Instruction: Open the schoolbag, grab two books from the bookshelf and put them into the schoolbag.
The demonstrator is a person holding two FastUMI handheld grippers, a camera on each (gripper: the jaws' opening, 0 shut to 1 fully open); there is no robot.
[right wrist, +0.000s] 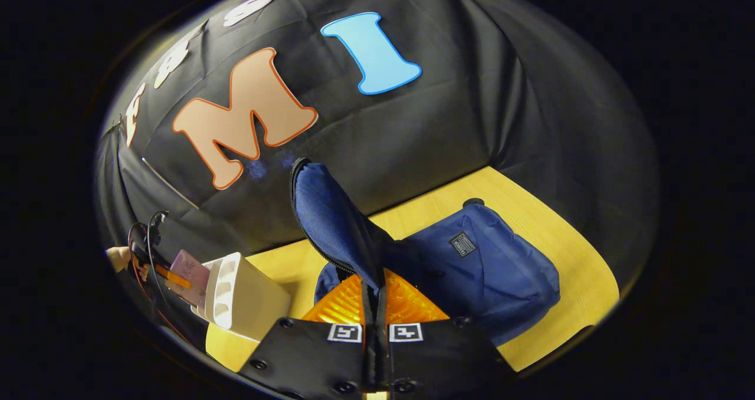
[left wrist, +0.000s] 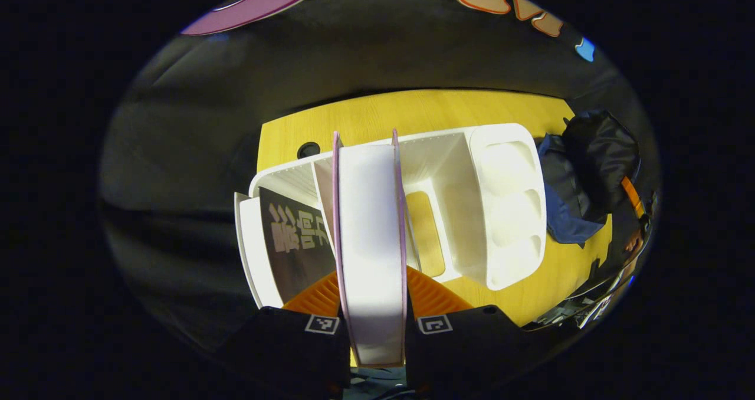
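Clamped in the left gripper (left wrist: 376, 329), a pink-covered book (left wrist: 370, 235) stands spine-up over the bookshelf (left wrist: 507, 205). Off to its right lies the schoolbag (left wrist: 590, 176), whose flap (right wrist: 330, 223) the right gripper (right wrist: 375, 333) pinches and holds raised

Open slot (left wrist: 426, 232) beside book (left wrist: 371, 252)

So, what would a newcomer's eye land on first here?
Probably the thick pink-covered book clamped between the left gripper fingers, above the white plastic bookshelf on the yellow wooden table. Next, the blue fabric schoolbag, its flap pinched and lifted by the right gripper.
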